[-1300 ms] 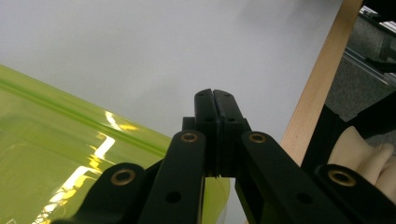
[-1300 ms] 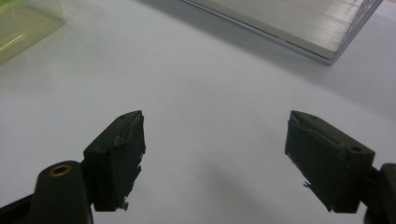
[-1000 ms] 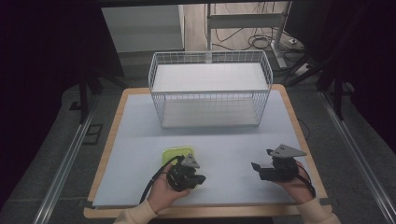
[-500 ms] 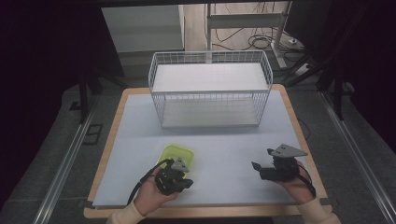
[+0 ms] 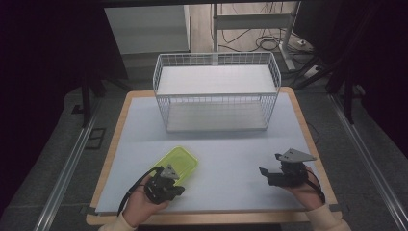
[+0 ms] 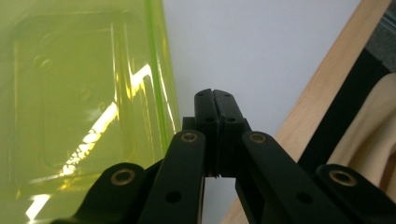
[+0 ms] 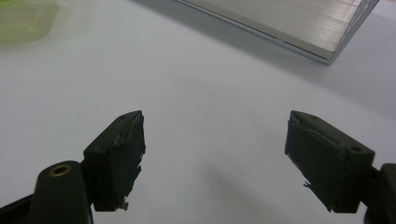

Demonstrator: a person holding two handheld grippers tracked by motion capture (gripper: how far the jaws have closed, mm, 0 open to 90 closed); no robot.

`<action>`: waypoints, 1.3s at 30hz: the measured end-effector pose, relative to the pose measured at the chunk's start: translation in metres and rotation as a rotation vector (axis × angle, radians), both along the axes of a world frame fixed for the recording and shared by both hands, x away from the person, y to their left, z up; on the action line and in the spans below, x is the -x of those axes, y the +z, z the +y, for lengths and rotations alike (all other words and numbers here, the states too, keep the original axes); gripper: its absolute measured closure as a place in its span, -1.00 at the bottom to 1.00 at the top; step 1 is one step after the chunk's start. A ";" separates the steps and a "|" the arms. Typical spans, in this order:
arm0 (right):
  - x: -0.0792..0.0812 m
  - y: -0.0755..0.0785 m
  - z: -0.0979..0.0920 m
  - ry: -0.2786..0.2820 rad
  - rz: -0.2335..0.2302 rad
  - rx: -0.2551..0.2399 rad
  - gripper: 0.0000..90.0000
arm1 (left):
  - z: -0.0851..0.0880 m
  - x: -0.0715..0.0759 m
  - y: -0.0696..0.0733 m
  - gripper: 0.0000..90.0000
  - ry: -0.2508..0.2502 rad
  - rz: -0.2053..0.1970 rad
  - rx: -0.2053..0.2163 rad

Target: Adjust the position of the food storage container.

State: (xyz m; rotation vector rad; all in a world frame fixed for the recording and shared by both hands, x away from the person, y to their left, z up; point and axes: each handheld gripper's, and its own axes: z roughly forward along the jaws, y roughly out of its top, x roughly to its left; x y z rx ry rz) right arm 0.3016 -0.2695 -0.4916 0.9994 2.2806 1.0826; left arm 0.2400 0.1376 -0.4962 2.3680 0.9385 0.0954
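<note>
left gripper: near the front of the desk, jaws pressed tight together, holding nothing, just beside the green lid | wire basket: at the back of the desk | right gripper: jaws wide apart, holding nothing, far from the lid

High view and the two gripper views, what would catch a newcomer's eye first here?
Brightest is the yellow-green plastic container, lying on the pale mat near the table's front left, just beside the left gripper, whose jaws are shut on nothing in the left gripper view. Next comes the white wire basket standing at the table's far side. The right gripper sits front right, its jaws spread wide over bare mat.
</note>
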 end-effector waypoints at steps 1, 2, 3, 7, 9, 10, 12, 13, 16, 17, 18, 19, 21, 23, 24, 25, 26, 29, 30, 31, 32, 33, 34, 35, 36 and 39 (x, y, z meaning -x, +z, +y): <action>0.000 0.000 0.000 0.000 0.001 0.001 -0.55 | 0.002 0.000 0.000 1.00 0.008 -0.003 -0.004; 0.000 0.000 0.000 0.000 0.003 0.002 -0.55 | 0.004 0.001 0.001 1.00 0.013 -0.006 -0.008; 0.000 0.000 0.000 -0.001 0.003 0.003 -0.55 | 0.006 0.001 0.001 1.00 0.020 -0.007 -0.009; 0.000 0.000 -0.001 0.004 0.006 0.001 -0.55 | 0.013 0.001 0.000 1.00 0.035 -0.008 -0.010; 0.000 0.000 0.000 0.005 0.005 0.002 -0.55 | 0.016 0.001 0.000 1.00 0.045 -0.009 -0.007; 0.000 0.000 0.000 0.005 0.005 0.002 -0.55 | 0.016 0.001 0.000 1.00 0.045 -0.009 -0.007; 0.000 0.000 0.000 0.007 0.006 0.003 -0.55 | 0.019 0.000 0.000 1.00 0.051 -0.008 -0.005; 0.000 -0.001 0.000 0.007 0.009 0.004 -0.55 | 0.022 -0.001 -0.001 1.00 0.059 -0.007 -0.001; -0.001 -0.001 0.000 0.006 0.010 0.006 -0.55 | 0.027 -0.002 -0.001 1.00 0.076 -0.011 -0.007; -0.001 -0.001 0.000 0.006 0.010 0.006 -0.55 | 0.029 -0.003 -0.001 1.00 0.083 -0.012 -0.005; -0.001 -0.001 0.000 0.005 0.010 0.005 -0.55 | 0.031 -0.003 -0.001 1.00 0.088 -0.012 -0.004; 0.000 -0.001 0.000 0.005 0.010 0.006 -0.55 | 0.033 -0.004 -0.001 1.00 0.093 -0.011 -0.003; 0.000 -0.001 0.000 0.005 0.009 0.007 -0.55 | 0.037 -0.006 -0.001 1.00 0.105 -0.010 -0.003; 0.000 -0.001 0.000 0.005 0.010 0.008 -0.55 | 0.040 -0.007 -0.002 1.00 0.112 -0.010 -0.002; -0.001 -0.001 0.000 0.004 0.011 0.009 -0.55 | 0.042 -0.008 -0.003 1.00 0.119 -0.012 -0.001; -0.001 -0.001 0.000 0.005 0.012 0.010 -0.55 | 0.043 -0.008 -0.003 1.00 0.119 -0.011 -0.005; -0.001 -0.001 0.000 0.005 0.013 0.012 -0.55 | 0.044 -0.009 -0.003 1.00 0.125 -0.012 -0.003; -0.001 -0.001 0.000 0.002 0.015 0.009 -0.55 | 0.047 -0.011 -0.004 1.00 0.133 -0.011 -0.011; -0.001 -0.001 0.000 0.002 0.014 0.009 -0.55 | 0.047 -0.011 -0.004 1.00 0.140 -0.014 -0.010; -0.001 -0.001 0.000 0.003 0.014 0.009 -0.55 | 0.049 -0.012 -0.004 1.00 0.141 -0.016 -0.014; -0.001 -0.001 0.000 0.003 0.013 0.010 -0.55 | 0.049 -0.012 -0.003 1.00 0.148 -0.019 -0.016; -0.001 0.000 -0.001 0.003 0.013 0.009 -0.55 | 0.049 -0.012 -0.003 1.00 0.148 -0.019 -0.016; -0.001 0.000 -0.001 0.002 0.014 0.009 -0.55 | 0.052 -0.012 -0.003 1.00 0.157 -0.020 -0.015; 0.000 0.000 0.000 0.003 0.014 0.010 -0.55 | 0.053 -0.013 -0.003 1.00 0.160 -0.021 -0.011; 0.000 -0.001 0.000 0.003 0.014 0.011 -0.55 | 0.054 -0.013 -0.003 1.00 0.159 -0.019 -0.004; -0.001 -0.001 0.000 0.003 0.015 0.012 -0.55 | 0.055 -0.011 0.001 1.00 0.149 -0.019 0.025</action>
